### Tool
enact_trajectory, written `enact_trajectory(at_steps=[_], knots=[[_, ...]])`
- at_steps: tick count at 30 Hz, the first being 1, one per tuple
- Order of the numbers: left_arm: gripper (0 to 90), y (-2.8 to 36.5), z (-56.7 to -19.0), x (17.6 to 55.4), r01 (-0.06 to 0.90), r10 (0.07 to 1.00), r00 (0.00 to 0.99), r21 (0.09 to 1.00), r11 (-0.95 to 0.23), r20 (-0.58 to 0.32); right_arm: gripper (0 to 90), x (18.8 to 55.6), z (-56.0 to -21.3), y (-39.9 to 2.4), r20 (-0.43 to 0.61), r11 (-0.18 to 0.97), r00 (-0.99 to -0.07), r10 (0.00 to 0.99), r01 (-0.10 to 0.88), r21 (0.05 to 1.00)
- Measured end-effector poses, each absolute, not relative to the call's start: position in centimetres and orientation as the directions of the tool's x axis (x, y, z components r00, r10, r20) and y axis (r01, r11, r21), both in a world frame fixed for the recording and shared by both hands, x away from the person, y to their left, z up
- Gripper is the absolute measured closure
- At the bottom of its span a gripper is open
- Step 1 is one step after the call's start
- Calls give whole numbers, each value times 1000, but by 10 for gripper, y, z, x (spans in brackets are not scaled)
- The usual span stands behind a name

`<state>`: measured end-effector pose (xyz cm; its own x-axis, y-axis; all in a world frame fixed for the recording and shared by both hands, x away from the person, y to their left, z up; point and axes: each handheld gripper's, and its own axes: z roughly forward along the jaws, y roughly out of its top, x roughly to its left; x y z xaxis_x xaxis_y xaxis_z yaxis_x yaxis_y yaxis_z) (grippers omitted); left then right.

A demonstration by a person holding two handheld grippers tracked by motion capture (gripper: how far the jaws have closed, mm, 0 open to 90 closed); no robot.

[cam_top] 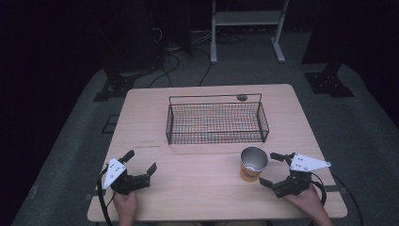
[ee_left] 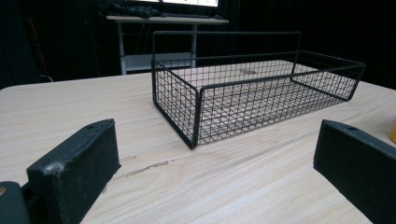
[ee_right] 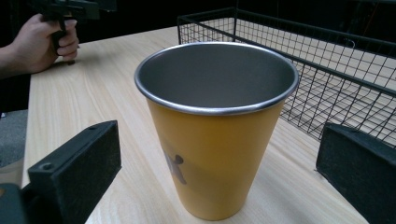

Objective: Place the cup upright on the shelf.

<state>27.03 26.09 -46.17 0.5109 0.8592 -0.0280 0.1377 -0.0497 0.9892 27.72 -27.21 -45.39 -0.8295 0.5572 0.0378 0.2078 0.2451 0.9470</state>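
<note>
- Right gripper (cam_top: 274, 170) sits at the near right corner of the pale wooden table (cam_top: 197, 188), its black jaws spread wide with nothing between the pads yet.
- Straight ahead of those jaws stands the yellow cup with a silver metal rim and lining (cam_top: 253, 164). It lies just to the gripper's left on the table, so close that in the right gripper view the cup (ee_right: 215, 126) sits squarely in the opening between the two jaws, apart from both.
- The cup is upright, its long axis vertical, mouth up and, as far as I can see in, empty. It tapers toward the base, and a dark mark shows low on the yellow wall.
- My guess is that a short push forward and a squeeze across the cup's wall is all the grasp needs; the taper could let it slip downward if held loosely.
- Left gripper (cam_top: 140, 168) is well apart, at the near left of the table, jaws likewise spread and holding nothing. The right one is plainly the nearer to the cup.
- Just beyond the cup lies the black wire mesh basket (cam_top: 215, 122), long side across the table, empty; it looks the likely place for the cup.
</note>
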Motion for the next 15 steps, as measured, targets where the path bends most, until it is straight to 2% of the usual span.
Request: enact_trajectory(at_steps=[15], knots=[[0, 261, -462, 270, 137, 859, 511, 989, -50, -28, 0, 288, -451, -259, 46, 236, -827, 560, 213, 948]])
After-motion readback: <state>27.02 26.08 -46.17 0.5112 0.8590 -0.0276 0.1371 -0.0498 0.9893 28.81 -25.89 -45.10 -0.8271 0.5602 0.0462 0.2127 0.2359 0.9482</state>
